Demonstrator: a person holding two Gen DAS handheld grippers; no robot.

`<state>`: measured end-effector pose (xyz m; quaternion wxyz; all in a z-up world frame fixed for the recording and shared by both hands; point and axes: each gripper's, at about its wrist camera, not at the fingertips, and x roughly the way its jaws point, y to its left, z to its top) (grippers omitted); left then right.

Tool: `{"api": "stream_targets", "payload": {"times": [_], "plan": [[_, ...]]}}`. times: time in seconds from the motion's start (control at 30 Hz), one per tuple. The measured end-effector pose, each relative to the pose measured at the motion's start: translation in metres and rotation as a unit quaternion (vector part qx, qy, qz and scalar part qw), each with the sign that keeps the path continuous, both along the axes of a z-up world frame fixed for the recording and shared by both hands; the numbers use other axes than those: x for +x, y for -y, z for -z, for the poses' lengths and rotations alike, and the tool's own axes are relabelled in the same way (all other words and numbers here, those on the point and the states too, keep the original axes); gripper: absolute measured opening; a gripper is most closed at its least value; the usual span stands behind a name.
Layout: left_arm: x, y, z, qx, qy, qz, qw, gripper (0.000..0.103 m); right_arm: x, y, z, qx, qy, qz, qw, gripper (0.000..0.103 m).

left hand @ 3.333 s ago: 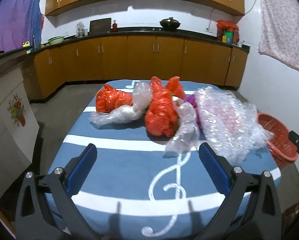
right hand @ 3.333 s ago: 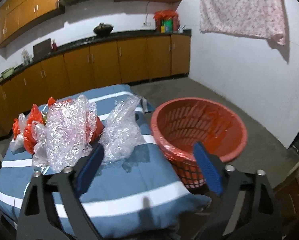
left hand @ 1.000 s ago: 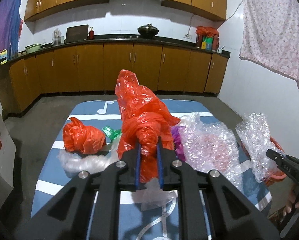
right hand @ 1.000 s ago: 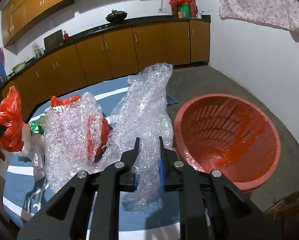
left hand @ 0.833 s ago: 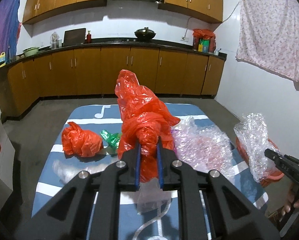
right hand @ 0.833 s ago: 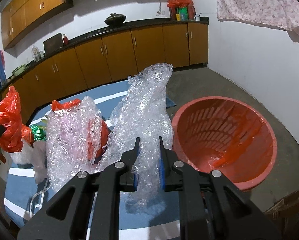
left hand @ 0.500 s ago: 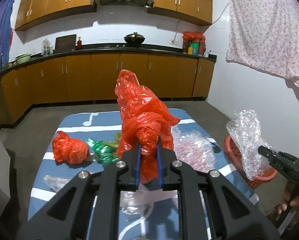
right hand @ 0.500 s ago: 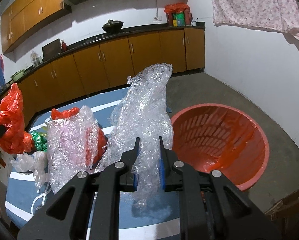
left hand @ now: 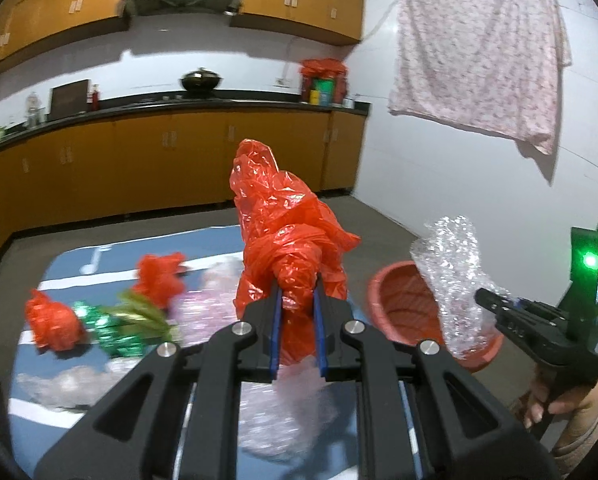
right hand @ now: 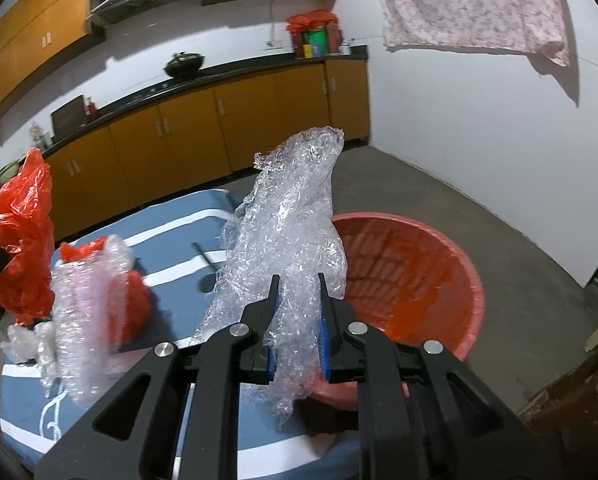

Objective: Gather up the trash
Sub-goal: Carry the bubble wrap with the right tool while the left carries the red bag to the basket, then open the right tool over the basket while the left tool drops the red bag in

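My left gripper (left hand: pixel 297 294) is shut on a crumpled red plastic bag (left hand: pixel 289 232) and holds it in the air above the blue striped table (left hand: pixel 31 420). That red plastic bag (right hand: pixel 21 240) also shows at the left edge of the right wrist view. My right gripper (right hand: pixel 297 284) is shut on a clear bubble wrap piece (right hand: pixel 291 224), lifted beside the red basket (right hand: pixel 431 272). From the left wrist view the same bubble wrap piece (left hand: pixel 455 280) hangs in front of the red basket (left hand: pixel 399 300), with the right gripper (left hand: pixel 485 298) gripping it.
Left on the table are a small red bag (left hand: pixel 53 320), another red bag (left hand: pixel 159 276), a green foil wrapper (left hand: pixel 115 328) and pinkish bubble wrap (right hand: pixel 83 308). Wooden kitchen cabinets (left hand: pixel 171 164) line the far wall. A patterned cloth (left hand: pixel 479 48) hangs on the right wall.
Both grippers have swung right toward the basket with their loads still clamped. The table trash has slid to the left in both views, and the basket sits closer to centre.
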<state>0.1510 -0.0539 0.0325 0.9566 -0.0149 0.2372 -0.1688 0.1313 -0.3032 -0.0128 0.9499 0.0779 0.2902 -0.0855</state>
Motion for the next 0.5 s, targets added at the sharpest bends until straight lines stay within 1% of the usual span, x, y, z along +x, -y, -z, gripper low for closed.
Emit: {"api": "stream_targets", "payload": {"times": [0.23, 0.4, 0.5], "plan": [[0.018, 0.066, 0.013, 0.003, -0.014, 0.063, 0.9979, 0.015, 0.002, 0.047, 0.01, 0.003, -0.012, 0.052, 0.999, 0.016], [0.033, 0.108, 0.026, 0.004, -0.032, 0.102, 0.9942, 0.015, 0.009, 0.066, 0.013, 0.006, -0.014, 0.069, 0.998, 0.016], [0.041, 0.124, 0.035, 0.009, -0.041, 0.119, 0.992, 0.015, 0.015, 0.075, 0.015, 0.012, -0.014, 0.074, 0.997, 0.016]]}}
